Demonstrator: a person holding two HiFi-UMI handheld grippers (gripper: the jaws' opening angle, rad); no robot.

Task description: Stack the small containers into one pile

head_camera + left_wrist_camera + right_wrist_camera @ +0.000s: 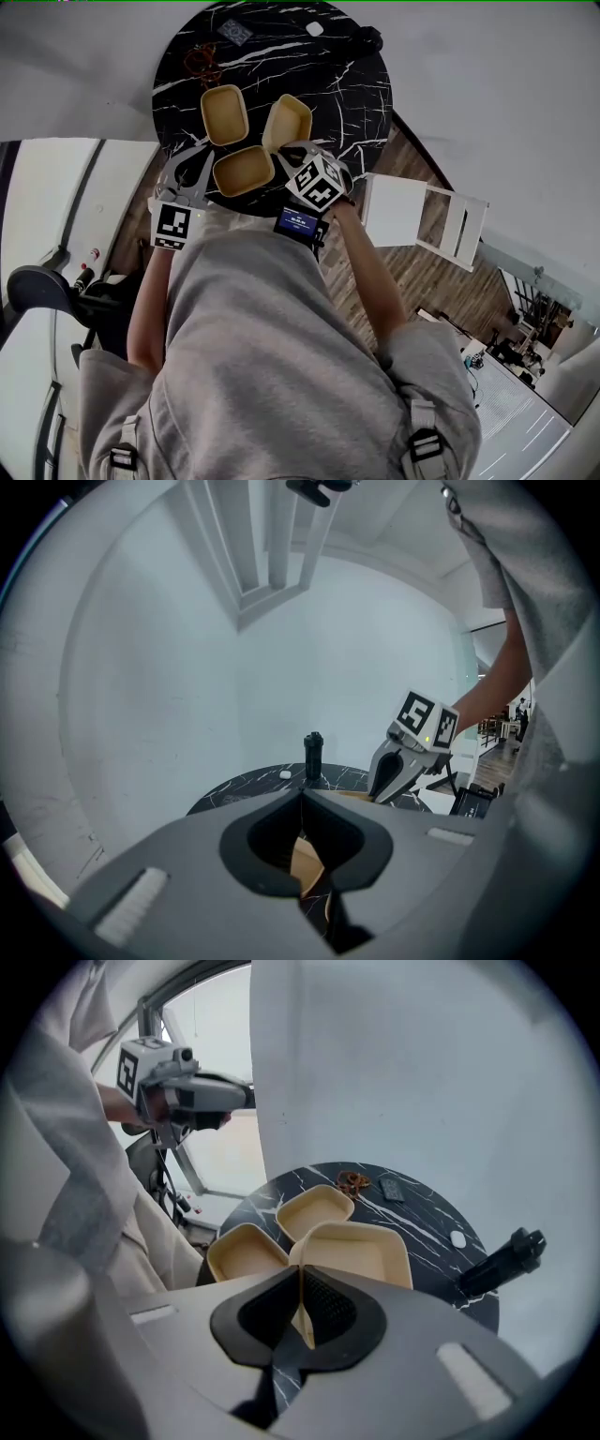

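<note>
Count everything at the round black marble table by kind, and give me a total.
tan containers: 3
black cylinder: 1
small white object: 1
small dark flat device: 1
reddish-brown tangle: 1
Total: 7

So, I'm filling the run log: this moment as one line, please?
right gripper: shut on tilted container rim | left gripper: shut, empty | other two containers: flat on table, unstacked
</note>
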